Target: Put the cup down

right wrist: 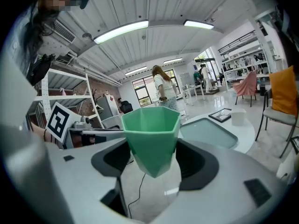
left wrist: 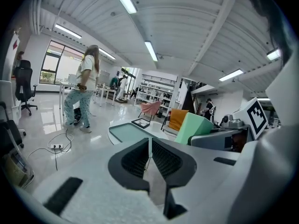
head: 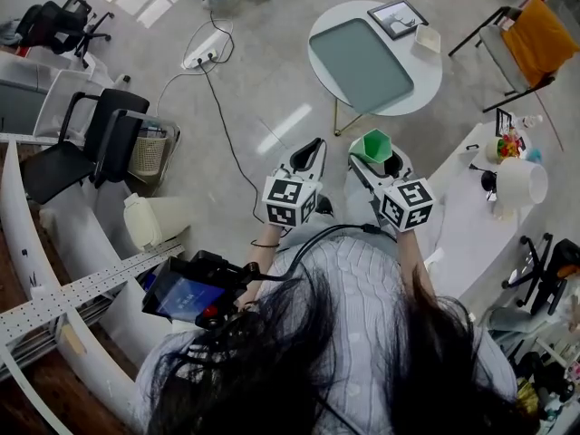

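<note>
A green faceted cup (right wrist: 153,136) stands upright between the jaws of my right gripper (right wrist: 154,160), which is shut on its lower half. In the head view the cup (head: 372,145) shows at the tip of the right gripper (head: 379,163), held in the air over the floor, short of the round white table (head: 426,89). My left gripper (left wrist: 150,158) is shut with nothing between its pads; it hangs beside the right one (head: 308,157). The cup (left wrist: 196,127) also appears at the right of the left gripper view.
On the round table lie a pale green tray (head: 361,63), a framed picture (head: 397,18) and a small white box (head: 428,38). A chair with an orange cushion (head: 539,36) stands to its right. A white desk (head: 476,216) holds a large white cup (head: 520,182). Cables (head: 213,80) cross the floor.
</note>
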A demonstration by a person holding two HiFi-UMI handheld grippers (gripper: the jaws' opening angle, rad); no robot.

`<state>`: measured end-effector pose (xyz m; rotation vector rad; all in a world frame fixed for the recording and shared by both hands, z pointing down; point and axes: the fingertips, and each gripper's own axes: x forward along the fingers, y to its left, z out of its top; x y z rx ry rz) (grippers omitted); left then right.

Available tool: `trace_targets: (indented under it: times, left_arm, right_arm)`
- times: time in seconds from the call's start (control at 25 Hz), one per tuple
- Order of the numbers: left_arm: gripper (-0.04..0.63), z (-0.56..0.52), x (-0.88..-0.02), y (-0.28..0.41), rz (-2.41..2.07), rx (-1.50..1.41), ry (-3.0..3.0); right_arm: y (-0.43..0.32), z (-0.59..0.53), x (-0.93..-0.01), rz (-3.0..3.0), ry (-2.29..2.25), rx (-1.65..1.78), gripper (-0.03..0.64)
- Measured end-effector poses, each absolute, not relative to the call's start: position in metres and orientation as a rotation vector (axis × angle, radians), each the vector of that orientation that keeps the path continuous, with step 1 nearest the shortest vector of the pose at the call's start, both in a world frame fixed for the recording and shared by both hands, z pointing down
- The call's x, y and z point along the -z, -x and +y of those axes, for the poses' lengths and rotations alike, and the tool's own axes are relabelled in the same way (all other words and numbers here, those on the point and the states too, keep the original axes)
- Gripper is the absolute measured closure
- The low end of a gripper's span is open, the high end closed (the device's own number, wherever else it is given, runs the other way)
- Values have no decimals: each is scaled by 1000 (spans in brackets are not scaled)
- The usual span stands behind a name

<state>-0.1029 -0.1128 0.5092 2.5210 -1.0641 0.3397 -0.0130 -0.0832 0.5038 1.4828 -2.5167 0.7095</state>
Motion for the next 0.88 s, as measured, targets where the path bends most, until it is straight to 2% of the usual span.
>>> trace_targets:
  times: [0.88]
  left_arm:
    - [561,-239,-523,59,-1136,-385,-2448]
  right_arm:
    - [-41,-225,-528,-2533,-1422,-753,301]
